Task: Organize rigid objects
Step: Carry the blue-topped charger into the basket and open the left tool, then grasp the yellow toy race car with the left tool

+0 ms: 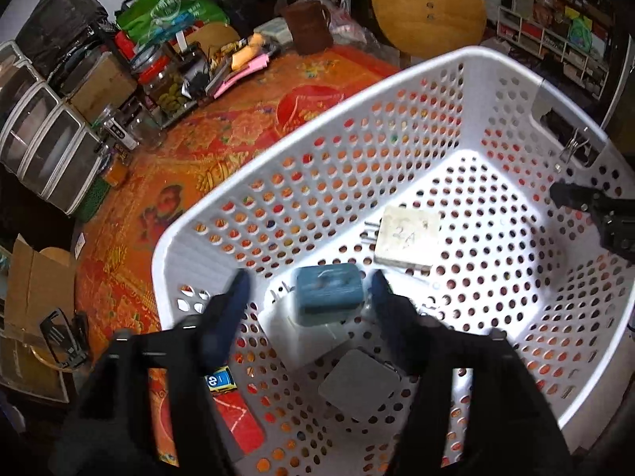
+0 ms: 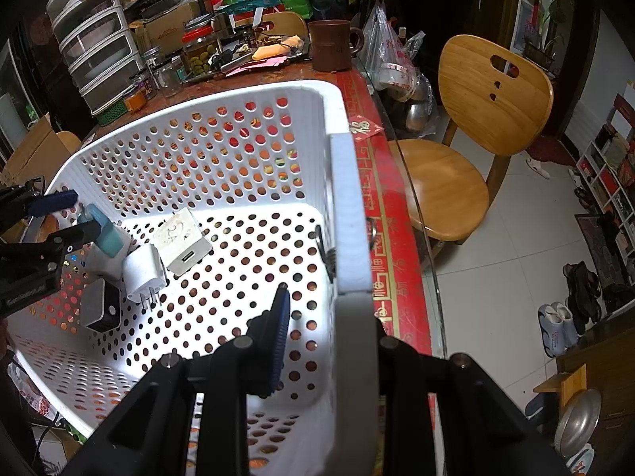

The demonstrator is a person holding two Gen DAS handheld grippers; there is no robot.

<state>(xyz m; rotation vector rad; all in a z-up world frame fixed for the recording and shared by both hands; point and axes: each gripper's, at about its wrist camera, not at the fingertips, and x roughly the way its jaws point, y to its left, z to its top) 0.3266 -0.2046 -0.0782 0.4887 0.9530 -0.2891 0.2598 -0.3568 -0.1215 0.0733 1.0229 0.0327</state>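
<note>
We see the white basket (image 1: 397, 91) on the table, its rim clamped by the right gripper (image 2: 329, 317). Inside, the blue block (image 1: 329, 291) lies between the left gripper's (image 1: 309, 289) wide, untouching jaws, angled steeply down.

A: What is seen of the left gripper (image 1: 309, 289) by the white basket (image 1: 278, 150)?
B: Black frame, dark blue ribbed pads.
A: The right gripper (image 2: 317, 317)?
B: Likewise black, with round silver screws.
</note>
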